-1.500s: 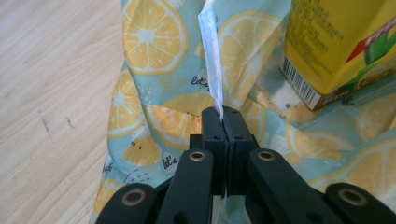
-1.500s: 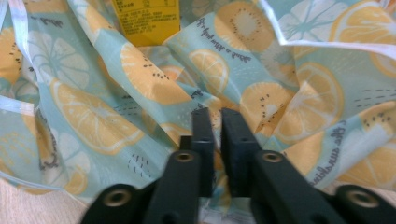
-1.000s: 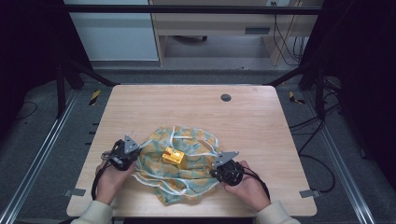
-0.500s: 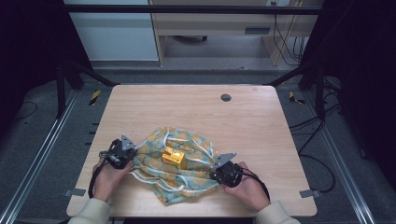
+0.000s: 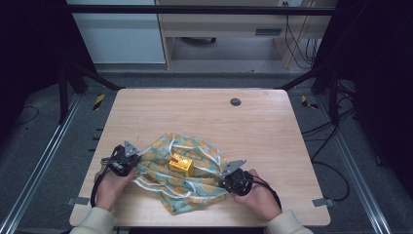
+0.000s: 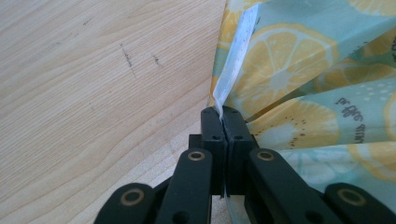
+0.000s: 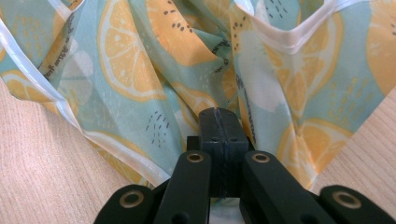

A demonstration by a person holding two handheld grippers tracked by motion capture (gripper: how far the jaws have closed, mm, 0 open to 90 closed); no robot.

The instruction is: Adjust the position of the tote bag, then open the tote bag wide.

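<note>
Little has shifted: both claws stay pinched on the cloth [image 5: 187, 173] edges, left claw [image 5: 127, 163], right claw [image 5: 229, 181], near table [image 5: 195, 112] edge. Thin, light, slippery; hems grip best.

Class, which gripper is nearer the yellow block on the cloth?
Right, slightly. The right gripper is just right of and below the block; the left gripper is farther off to its left. Both clamp the cloth.

Left gripper [image 5: 127, 157] & right gripper [image 5: 233, 174]: black 2-jaw linkage w/ brass-ringed pivots, grey triangular top plates, black trailing cables; person's sleeves [image 5: 96, 220] pale cream.
</note>
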